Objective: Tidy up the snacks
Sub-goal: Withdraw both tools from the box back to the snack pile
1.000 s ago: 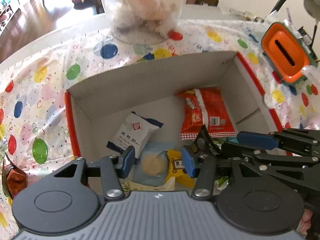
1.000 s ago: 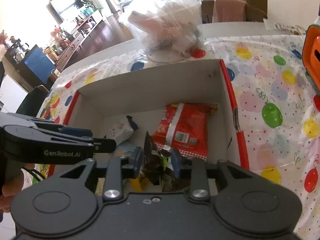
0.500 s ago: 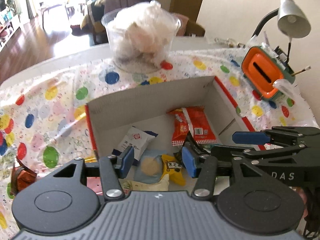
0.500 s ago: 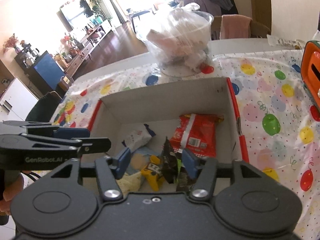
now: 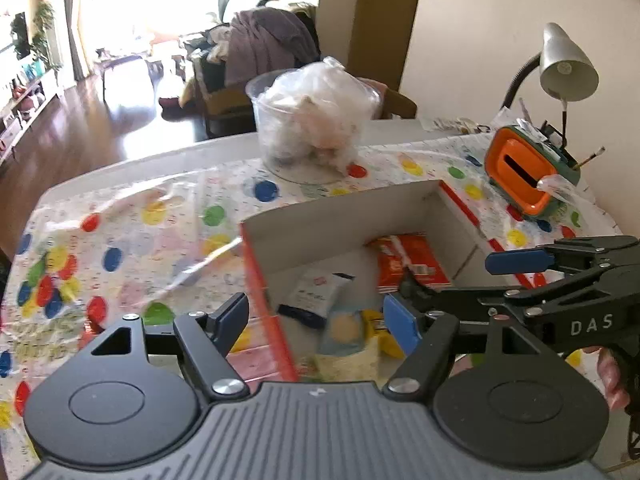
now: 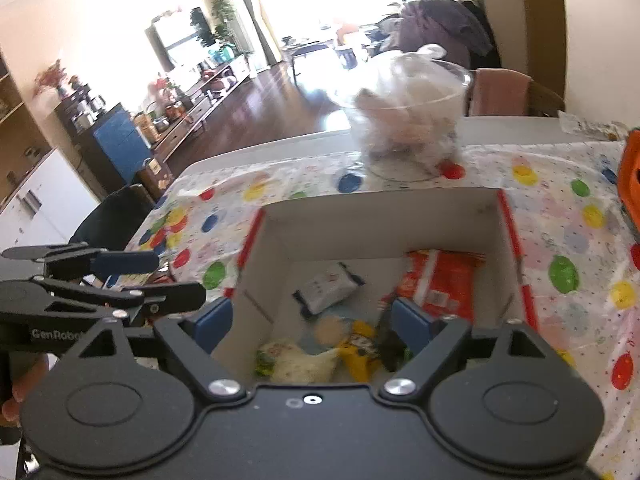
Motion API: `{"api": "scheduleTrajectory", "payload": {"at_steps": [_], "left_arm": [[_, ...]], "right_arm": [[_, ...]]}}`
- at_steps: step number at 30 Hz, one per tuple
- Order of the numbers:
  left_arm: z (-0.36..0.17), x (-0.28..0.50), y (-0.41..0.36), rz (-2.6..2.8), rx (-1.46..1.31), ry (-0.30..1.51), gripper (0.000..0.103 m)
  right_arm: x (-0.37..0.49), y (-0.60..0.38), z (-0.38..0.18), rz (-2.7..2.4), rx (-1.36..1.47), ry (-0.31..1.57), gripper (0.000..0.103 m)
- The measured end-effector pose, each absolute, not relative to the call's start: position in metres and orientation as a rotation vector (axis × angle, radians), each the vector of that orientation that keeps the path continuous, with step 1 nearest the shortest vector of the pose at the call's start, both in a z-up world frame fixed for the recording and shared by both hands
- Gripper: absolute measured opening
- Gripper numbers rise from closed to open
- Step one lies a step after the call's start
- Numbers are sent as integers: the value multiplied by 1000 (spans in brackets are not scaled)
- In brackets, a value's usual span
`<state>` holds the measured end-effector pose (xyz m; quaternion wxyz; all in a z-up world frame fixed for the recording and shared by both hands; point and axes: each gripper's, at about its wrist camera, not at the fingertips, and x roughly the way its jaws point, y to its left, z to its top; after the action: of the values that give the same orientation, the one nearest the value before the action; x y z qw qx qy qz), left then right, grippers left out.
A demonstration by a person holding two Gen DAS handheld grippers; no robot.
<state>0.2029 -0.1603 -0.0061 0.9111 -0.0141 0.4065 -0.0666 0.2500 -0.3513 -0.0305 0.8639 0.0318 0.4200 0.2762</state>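
An open cardboard box [image 5: 360, 204] [image 6: 380, 208] with red edges sits on the balloon-print tablecloth. Inside lie a red packet [image 5: 412, 260] [image 6: 444, 280], a white packet [image 5: 316, 296] [image 6: 330, 288], a yellow packet [image 6: 360, 346], a round biscuit pack [image 5: 344, 330], a pale bag [image 6: 296, 364] and a dark wrapper [image 6: 390, 346]. My left gripper [image 5: 316, 322] is open and empty, above the box's left wall. My right gripper [image 6: 310, 322] is open and empty, above the box's near part.
A clear tub of wrapped items [image 5: 316, 128] [image 6: 408, 120] stands behind the box. An orange and green holder [image 5: 528, 172] and a desk lamp [image 5: 568, 64] stand at the right. A pink packet [image 5: 256, 360] lies outside the box's left wall.
My right gripper opened and let go of the dark wrapper, which now lies in the box. Both grippers rose and pulled back; the left one also shifted left.
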Motion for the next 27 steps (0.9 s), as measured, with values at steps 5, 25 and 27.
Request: {"api": "scheduleTrajectory", "payload": {"at_steps": [5, 25, 27], "left_arm": [[-4, 184, -130, -116, -42, 804, 81], [-29, 162, 27, -67, -36, 817, 86], [-38, 168, 38, -89, -14, 849, 86]], "right_arm": [[236, -324, -27, 606, 47, 862, 98], [178, -175, -50, 706, -152, 832, 103], [175, -161, -55, 721, -176, 835, 103]]}}
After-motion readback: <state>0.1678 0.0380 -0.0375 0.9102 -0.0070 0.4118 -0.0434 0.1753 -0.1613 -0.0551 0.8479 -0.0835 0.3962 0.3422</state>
